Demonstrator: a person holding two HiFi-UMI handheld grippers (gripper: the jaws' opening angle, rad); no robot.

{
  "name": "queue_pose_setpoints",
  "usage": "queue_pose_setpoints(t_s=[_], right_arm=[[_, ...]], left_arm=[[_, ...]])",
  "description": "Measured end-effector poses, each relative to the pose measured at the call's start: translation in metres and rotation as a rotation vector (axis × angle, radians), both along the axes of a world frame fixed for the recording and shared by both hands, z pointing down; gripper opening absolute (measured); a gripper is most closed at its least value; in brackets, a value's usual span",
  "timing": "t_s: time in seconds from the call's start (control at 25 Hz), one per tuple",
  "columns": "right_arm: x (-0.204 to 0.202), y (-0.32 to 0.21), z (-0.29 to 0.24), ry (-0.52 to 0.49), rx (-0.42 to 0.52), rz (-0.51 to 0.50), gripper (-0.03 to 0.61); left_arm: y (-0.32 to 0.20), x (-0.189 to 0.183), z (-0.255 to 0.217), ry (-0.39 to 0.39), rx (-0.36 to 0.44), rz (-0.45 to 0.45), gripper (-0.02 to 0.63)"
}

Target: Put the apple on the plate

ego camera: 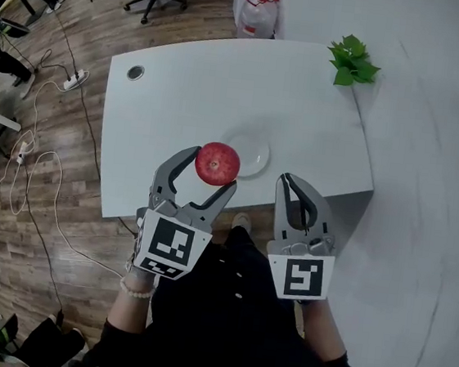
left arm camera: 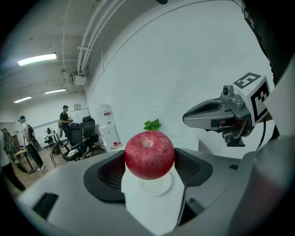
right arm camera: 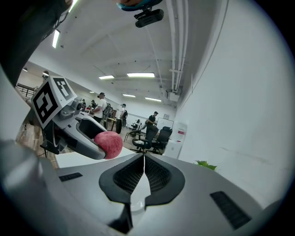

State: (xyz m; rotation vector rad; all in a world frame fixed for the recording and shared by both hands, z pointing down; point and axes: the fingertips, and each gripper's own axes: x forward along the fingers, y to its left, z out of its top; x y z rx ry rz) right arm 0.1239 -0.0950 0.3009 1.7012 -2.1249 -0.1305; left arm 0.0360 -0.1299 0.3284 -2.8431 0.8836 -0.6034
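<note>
I am looking down on a white table (ego camera: 190, 92) whose near edge is running just ahead of both grippers. Its right side is meeting a white wall, so the room there is tight. The left side is opening onto wooden floor. Most of the tabletop is lying bare. A cable hole (ego camera: 135, 72) is sitting near the far left corner, a green plant (ego camera: 352, 61) in the far right corner by the wall, and a water bottle (ego camera: 257, 15) is standing on the floor beyond the far edge. A power strip (ego camera: 75, 80) with trailing cables is lying on the floor off to the left.

The left gripper (ego camera: 210, 170) is grasping the apple (ego camera: 217, 163), jaws spread wide around it with the fruit pinched at their tips. Its own view is showing the apple (left arm camera: 150, 155) stem side up and lifted clear of the surface, with the white plate (left arm camera: 156, 182) lying below and just beyond it. From above, the apple is sitting over the plate's left rim. The right gripper (ego camera: 287, 181) is hovering near the table's front edge, just right of the plate (ego camera: 253, 152). Its jaws are pressed together with nothing between them.

The apple is covering part of the plate's left side in the head view, so I cannot tell how high it is hanging above the rim. My dark clothing is blocking the floor under the near edge. In the right gripper view the plate is showing only as a sliver through the jaw gap.
</note>
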Motion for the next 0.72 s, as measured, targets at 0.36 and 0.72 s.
queue_pose_setpoints(t_s=[0.36, 0.72], right_arm=[[0.013, -0.021, 0.005, -0.003, -0.02, -0.054, 0.043], [0.021, -0.042, 0.018, -0.013, -0.047, -0.1, 0.043]], left_arm=[[-0.015, 0.009, 0.012, -0.008, -0.029, -0.058, 0.344], [-0.025, 0.013, 0.04, -0.021, -0.093, -0.124, 0.344]])
